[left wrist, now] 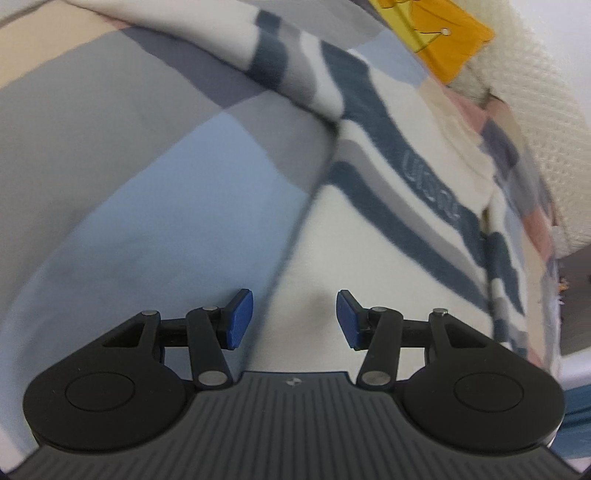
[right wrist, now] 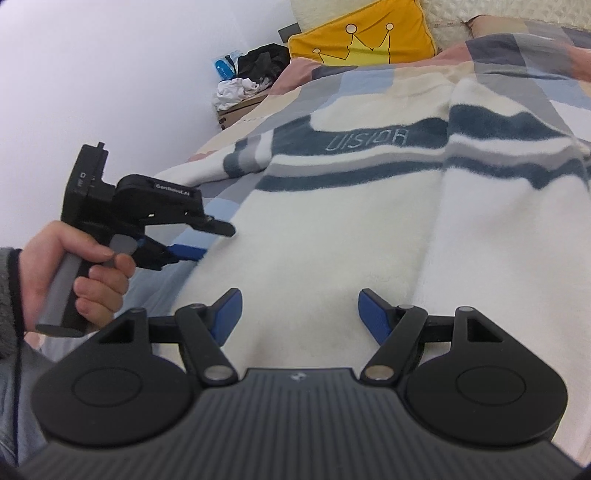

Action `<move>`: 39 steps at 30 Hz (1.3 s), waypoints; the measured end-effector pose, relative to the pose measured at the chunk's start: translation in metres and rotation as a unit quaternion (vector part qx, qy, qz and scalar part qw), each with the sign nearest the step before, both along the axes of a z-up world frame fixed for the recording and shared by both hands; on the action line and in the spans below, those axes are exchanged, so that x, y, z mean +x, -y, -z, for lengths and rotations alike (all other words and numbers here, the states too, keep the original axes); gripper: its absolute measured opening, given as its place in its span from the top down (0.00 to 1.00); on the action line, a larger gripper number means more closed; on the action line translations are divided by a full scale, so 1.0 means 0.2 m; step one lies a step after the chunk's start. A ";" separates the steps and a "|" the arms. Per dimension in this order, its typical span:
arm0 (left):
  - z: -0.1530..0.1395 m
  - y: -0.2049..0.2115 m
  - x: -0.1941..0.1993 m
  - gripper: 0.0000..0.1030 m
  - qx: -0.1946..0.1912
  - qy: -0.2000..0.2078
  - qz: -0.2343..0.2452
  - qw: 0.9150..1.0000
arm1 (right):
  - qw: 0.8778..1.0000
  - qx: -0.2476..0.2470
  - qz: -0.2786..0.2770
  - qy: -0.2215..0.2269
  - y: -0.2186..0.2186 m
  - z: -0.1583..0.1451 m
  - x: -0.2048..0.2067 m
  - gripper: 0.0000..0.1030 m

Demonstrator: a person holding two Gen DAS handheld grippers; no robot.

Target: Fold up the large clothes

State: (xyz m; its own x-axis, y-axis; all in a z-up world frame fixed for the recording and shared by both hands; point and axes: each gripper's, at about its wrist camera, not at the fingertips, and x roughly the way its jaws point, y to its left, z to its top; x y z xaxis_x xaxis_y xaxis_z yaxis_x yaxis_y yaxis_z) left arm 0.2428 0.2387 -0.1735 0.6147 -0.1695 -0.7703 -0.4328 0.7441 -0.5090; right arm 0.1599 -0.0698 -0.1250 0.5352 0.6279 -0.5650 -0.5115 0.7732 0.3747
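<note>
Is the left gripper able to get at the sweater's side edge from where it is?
Probably yes: the left gripper is open just above the sweater, its side edge beside the left pad, nothing between.

The cream fleece sweater with navy and grey stripes (right wrist: 332, 229) looks soft, matt and fuzzy, its lettering stitched into the navy band. Under it, the checked cotton bedsheet in blue, grey and beige (left wrist: 110, 155) is smooth and flat-woven. Beyond the sweater, the yellow cloth cushion with a crown print (right wrist: 365, 33) is matt. The left gripper (left wrist: 294, 319) is matt black plastic with dull metal pins and blue rubbery pads (left wrist: 240, 319).
</note>
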 end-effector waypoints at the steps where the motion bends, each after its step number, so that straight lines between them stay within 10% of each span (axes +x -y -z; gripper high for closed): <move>1: 0.01 0.01 0.01 0.46 -0.012 0.000 0.014 1.000 | 1.000 0.002 0.000 -0.004 0.00 0.01 0.01 0.30; 9: -0.08 0.12 0.06 0.46 -0.044 0.030 0.173 0.983 | 0.999 0.029 0.009 -0.024 0.03 0.02 0.03 0.32; 14: -0.12 0.19 0.03 0.46 -0.071 0.054 0.273 0.958 | 0.999 0.039 0.025 -0.020 0.05 0.00 0.02 0.31; 21: -0.06 0.09 -0.03 0.46 -0.147 0.057 0.309 0.938 | 0.998 0.036 0.036 -0.026 0.05 0.01 0.03 0.32; 29: 0.07 0.12 -0.05 0.46 -0.145 -0.019 0.375 0.916 | 0.995 0.045 0.091 -0.016 0.09 -0.01 0.06 0.32; 32: 0.15 0.17 -0.10 0.46 -0.155 -0.078 0.413 0.894 | 0.992 0.058 0.109 -0.023 0.13 -0.01 0.08 0.32; 36: 0.08 0.23 -0.18 0.49 -0.100 -0.063 0.412 0.903 | 0.992 0.054 0.116 -0.020 0.13 -0.01 0.08 0.32; 39: 0.04 0.24 -0.22 0.74 -0.060 -0.080 0.395 0.913 | 0.992 0.047 0.115 -0.015 0.12 -0.01 0.08 0.32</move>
